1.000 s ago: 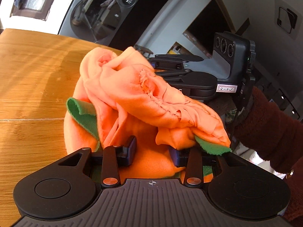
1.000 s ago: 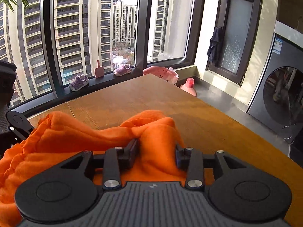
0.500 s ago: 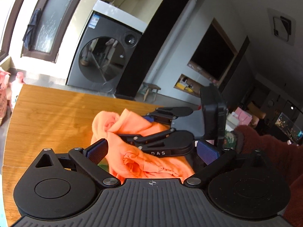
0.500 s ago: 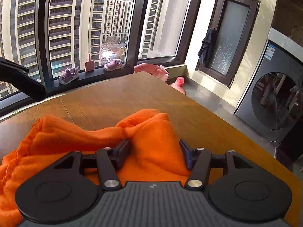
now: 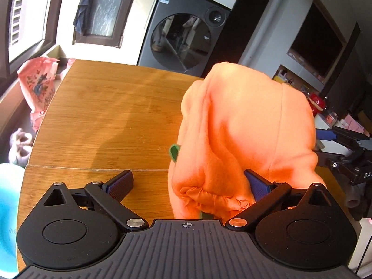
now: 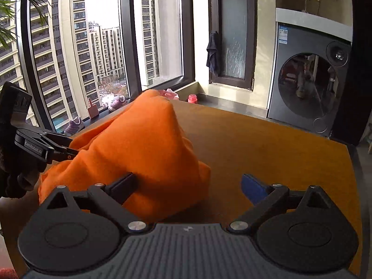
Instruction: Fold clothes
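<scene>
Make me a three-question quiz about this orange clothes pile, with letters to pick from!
1. Where is the orange garment?
A. in the washing machine
B. heaped on the wooden table
C. on the windowsill

2. What colour is the small tab poking from the garment's side?
A. green
B. blue
C. white

3. How is the left gripper?
A. open
B. clamped on the cloth
C. out of view

Answers:
1 B: it sits in a mound on the wooden table, while the washing machine stands behind.
2 A: the green tab shows at the mound's left edge.
3 A: its fingers are spread wide; only one is against the cloth.
</scene>
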Tool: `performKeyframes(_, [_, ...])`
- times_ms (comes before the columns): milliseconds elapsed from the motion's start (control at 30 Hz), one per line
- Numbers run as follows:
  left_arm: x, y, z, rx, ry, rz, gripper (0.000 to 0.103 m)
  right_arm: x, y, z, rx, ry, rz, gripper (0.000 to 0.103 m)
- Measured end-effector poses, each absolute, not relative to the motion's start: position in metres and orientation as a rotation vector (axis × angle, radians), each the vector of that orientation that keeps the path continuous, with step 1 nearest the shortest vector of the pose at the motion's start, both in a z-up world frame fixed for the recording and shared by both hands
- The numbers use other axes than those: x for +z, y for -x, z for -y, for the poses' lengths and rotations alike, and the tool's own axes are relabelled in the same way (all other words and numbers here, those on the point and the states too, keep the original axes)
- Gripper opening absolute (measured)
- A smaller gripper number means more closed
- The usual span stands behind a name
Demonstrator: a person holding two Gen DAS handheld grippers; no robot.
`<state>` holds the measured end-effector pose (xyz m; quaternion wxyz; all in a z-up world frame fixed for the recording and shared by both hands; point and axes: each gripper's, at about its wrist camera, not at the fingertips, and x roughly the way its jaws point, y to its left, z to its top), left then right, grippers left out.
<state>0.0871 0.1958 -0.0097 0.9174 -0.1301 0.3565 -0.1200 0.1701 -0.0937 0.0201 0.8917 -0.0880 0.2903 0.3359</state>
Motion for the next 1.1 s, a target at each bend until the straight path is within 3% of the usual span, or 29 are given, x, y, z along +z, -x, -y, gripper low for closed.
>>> performKeyframes(133, [-0.001, -0.085, -0.18, -0.294, 0.247, -0.734, 0.086, 0.006, -0.189, 0.087, 0.637, 0.203, -0.585, 0.102])
performKeyframes(267, [0.004, -0.081, -0.161, -0.369, 0.291, -0.737, 0.08, 0.018, -0.203, 0.085, 0.572, 0.205, -0.536, 0.102])
performKeyframes(400, [-0.004, -0.076, -0.136, -0.486, 0.356, -0.739, 0.081, 0.027, -0.205, 0.088, 0.561, 0.197, -0.499, 0.102])
performKeyframes(567, [-0.012, -0.062, -0.11, -0.63, 0.359, -0.766, 0.094, 0.043, -0.202, 0.108, 0.574, 0.096, -0.484, 0.102])
performKeyframes(733, [0.009, -0.036, -0.124, -0.67, 0.292, -0.737, 0.095, 0.043, -0.185, 0.098, 0.651, 0.136, -0.467, 0.102])
performKeyframes(900, [0.048, -0.013, -0.174, -0.623, 0.402, -0.55, 0.097, 0.013, -0.178, 0.067, 0.611, 0.261, -0.472, 0.103])
performKeyframes(1100, [0.067, -0.037, -0.18, -0.619, 0.548, -0.381, 0.1, 0.021, -0.166, 0.058, 0.594, 0.338, -0.426, 0.103])
